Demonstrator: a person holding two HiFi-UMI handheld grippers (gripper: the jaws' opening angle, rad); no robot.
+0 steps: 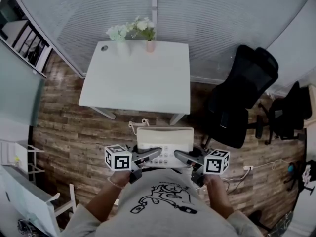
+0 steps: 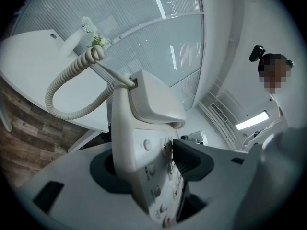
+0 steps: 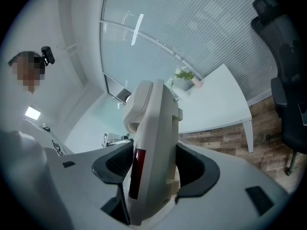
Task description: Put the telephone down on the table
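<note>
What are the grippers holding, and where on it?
The telephone, in both: left gripper across its left side at the buttons, right gripper across its right side.

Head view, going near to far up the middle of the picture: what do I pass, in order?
person's shirt → telephone → white table → flowers → window blinds

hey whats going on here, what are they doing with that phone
A person holds a white desk telephone between the left gripper and the right gripper, both shut on it. It is in the air over the wood floor, just short of the white table, so it has not been set down yet.
</note>
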